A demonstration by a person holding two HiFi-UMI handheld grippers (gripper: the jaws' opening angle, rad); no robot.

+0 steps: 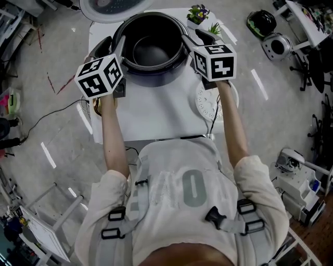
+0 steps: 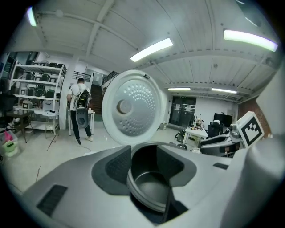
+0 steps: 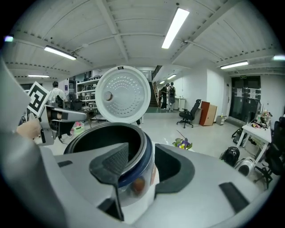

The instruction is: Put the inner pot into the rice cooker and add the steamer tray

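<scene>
On the white table (image 1: pixel 151 117) at the middle of the head view stands the dark cooker (image 1: pixel 156 79), with the pot (image 1: pixel 153 52) seated inside it and its rim just above the cooker's top edge. The lid (image 1: pixel 106 6) stands open at the upper edge of the frame. The left gripper (image 1: pixel 113 48) is at the left side of the pot and the right gripper (image 1: pixel 196 39) at the right side, each with one jaw inside the rim and one outside. In the left gripper view the jaws stand apart, the thin rim runs between them, and neither pad presses on it. In the right gripper view the jaws are also apart: the inner pad lies close against the inside of the rim, and a clear gap separates the outer pad from the cooker's wall. The round white tray (image 1: pixel 207 106) lies flat on the table at right of centre, under the right forearm. Two small plants (image 1: pixel 199 13) sit at the table's upper right corner.
</scene>
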